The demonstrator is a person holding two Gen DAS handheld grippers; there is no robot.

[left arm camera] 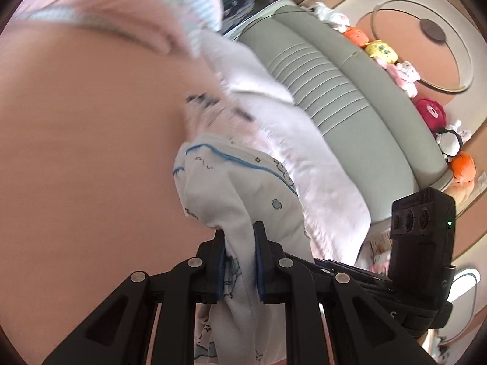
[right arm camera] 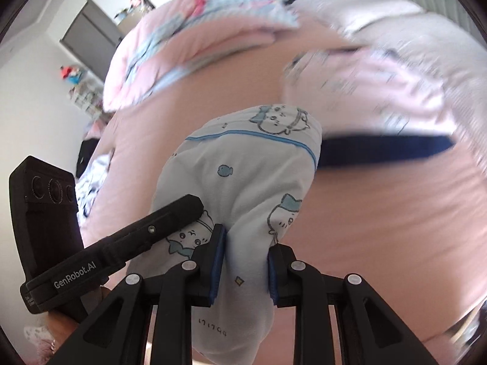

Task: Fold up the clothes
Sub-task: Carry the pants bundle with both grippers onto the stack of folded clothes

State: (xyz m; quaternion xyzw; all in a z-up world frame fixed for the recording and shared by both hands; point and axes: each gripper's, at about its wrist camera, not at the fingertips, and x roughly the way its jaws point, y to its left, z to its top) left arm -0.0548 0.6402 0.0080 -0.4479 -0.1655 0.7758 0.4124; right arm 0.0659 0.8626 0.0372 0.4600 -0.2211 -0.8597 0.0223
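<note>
Garment [left arm camera: 243, 200] (white, cartoon print) pinched between jaws of left gripper [left arm camera: 239, 261], right gripper [right arm camera: 243, 261].

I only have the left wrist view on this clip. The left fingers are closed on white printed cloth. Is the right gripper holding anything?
Observer: Yes. The right gripper is shut on the same white garment, which has blue piping and cartoon animals.
Operator: Anything else near it on the bed?
Observer: A dark blue strap lies on the pink sheet, just right of the garment.
Operator: And the room on that side?
Observer: A grey door in a white wall, far left.
</note>
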